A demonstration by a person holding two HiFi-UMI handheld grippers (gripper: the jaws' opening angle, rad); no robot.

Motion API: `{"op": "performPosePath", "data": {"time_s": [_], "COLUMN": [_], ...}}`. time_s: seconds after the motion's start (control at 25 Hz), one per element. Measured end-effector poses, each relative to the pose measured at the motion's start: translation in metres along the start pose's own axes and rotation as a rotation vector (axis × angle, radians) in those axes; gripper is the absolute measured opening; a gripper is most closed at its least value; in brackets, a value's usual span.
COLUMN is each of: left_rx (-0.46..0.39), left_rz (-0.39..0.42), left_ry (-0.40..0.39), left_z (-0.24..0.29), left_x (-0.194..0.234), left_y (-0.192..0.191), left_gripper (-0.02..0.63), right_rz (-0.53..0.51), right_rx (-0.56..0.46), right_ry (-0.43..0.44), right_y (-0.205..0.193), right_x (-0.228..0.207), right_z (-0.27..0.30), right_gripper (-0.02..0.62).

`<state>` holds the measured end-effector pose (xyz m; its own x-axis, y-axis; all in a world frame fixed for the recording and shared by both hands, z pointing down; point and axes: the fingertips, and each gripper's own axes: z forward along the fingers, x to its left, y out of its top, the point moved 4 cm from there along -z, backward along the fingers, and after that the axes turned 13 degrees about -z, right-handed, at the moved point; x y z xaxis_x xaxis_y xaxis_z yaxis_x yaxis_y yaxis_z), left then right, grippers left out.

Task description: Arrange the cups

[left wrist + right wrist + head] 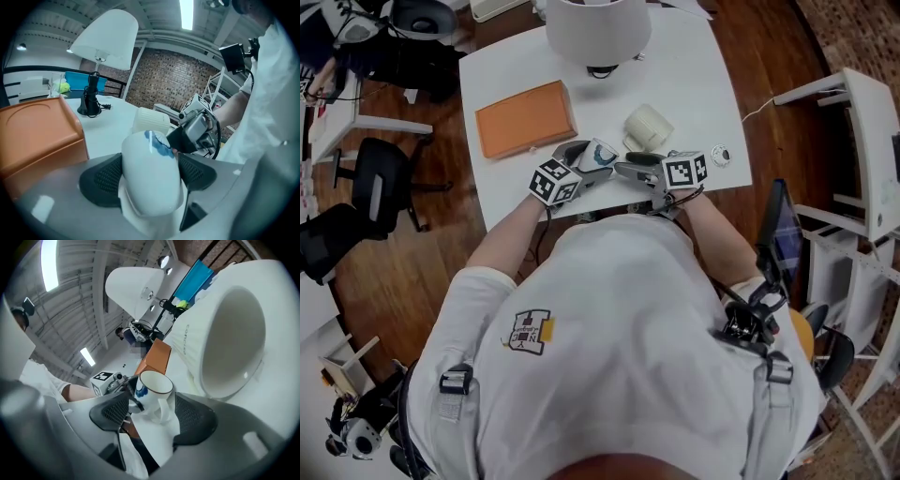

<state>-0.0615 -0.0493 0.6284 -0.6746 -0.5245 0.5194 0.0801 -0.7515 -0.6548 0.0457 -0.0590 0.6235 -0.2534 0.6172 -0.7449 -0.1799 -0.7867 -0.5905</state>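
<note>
A white mug with a blue pattern (602, 153) is held over the near edge of the white table (694, 75). My left gripper (591, 157) is shut on its body; in the left gripper view both pads press the mug (152, 178). My right gripper (635, 169) faces it from the right. Its jaws stand open around the mug's handle side (152, 390), and the pads do not press it. A cream ribbed cup (649, 127) lies on its side just beyond; its open mouth (227, 341) fills the right gripper view.
An orange box (525, 117) lies on the table to the left of the grippers. A white lamp (598, 28) stands at the far edge. A small round object (721, 156) sits near the table's right corner. A black chair (375, 187) and white shelving (862, 141) flank the table.
</note>
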Motion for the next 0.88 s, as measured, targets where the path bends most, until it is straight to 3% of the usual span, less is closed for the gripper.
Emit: {"op": "performPosePath", "data": {"time_s": [0.24,0.32,0.44,0.64,0.76,0.88], "left_rx": [0.050,0.056,0.031,-0.063,-0.123,-0.125], "left_rz": [0.160,0.230,0.272,0.391,0.435,0.469], "left_ry": [-0.032,-0.031,-0.003,0.082,0.164,0.249], "left_z": [0.003,0.004,0.002,0.001,0.000,-0.002], "left_x": [-0.020,-0.028,-0.030,-0.029,-0.025,-0.021], "left_y": [-0.008,-0.007,-0.004,0.010,0.018,0.012], "left_gripper": [0.374,0.374,0.376,0.379,0.374,0.364], "right_rz": [0.138,0.158,0.098,-0.226,-0.544,-0.877], "right_rx": [0.020,0.056,0.096,0.166,0.275,0.387], "right_ry": [0.055,0.030,-0.045,-0.265,-0.434,-0.554], "right_y": [0.003,0.001,0.004,0.031,0.045,0.046], "right_x": [0.003,0.002,0.003,0.018,0.032,0.046], "right_z": [0.023,0.030,0.032,0.029,0.033,0.043], "right_gripper": [0.403,0.388,0.365,0.362,0.362,0.364]}}
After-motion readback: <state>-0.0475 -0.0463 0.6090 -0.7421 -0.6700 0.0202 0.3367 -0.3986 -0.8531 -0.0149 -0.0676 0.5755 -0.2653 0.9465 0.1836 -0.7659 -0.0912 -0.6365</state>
